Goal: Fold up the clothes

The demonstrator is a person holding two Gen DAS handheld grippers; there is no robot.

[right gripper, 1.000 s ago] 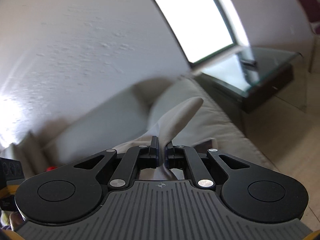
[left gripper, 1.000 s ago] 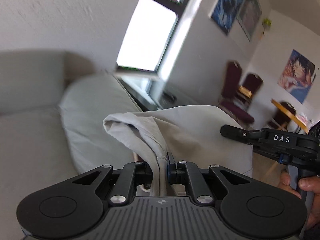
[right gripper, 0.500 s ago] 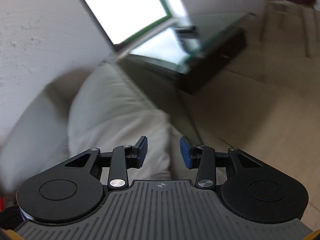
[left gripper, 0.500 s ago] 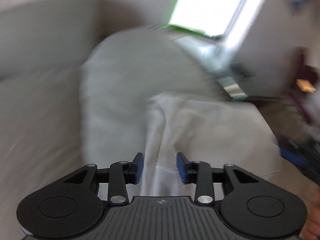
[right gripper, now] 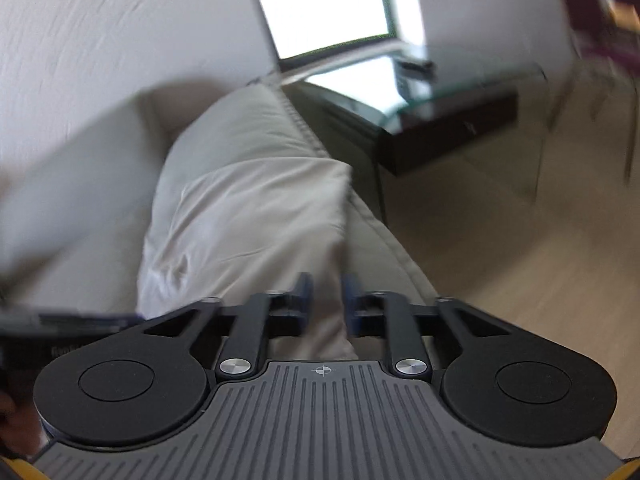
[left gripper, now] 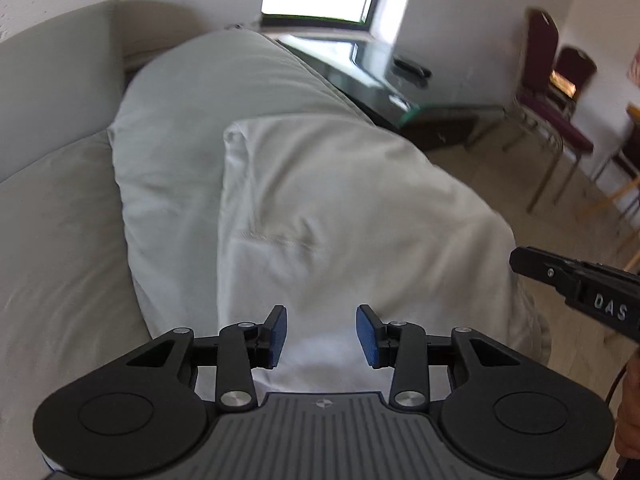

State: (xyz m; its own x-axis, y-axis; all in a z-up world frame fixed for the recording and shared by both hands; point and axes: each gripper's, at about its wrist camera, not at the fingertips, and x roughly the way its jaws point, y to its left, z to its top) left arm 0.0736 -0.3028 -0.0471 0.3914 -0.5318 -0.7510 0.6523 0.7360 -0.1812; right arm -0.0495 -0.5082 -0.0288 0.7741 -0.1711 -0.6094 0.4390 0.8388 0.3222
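1. The left claw (left gripper: 321, 334) stood open, its blue pads (left gripper: 278, 336) apart; its jaws had just been opening, and nothing was pinched between them.
2. The pale garment (left gripper: 340, 208) lay spread over the sofa's armrest (left gripper: 208, 92), folded over with a straight edge along its left side and a stitched seam across the middle. It passed below the gap of the left claw, clear of the pads as far as could be seen.
3. The right claw (right gripper: 325, 300) was parted too, its jaws having just been opening and then easing back a little. The right edge of the garment (right gripper: 248, 220) ran beneath the gap; the blur hid whether cloth touched the pads.
4. In the left wrist view the right claw's black body (left gripper: 576, 280) reached in from the right edge, just beside the garment.
5. Past the armrest stood a glass-topped side table (left gripper: 404, 92), and purple chairs (left gripper: 556, 96) stood farther off on the wooden floor (right gripper: 520, 240).
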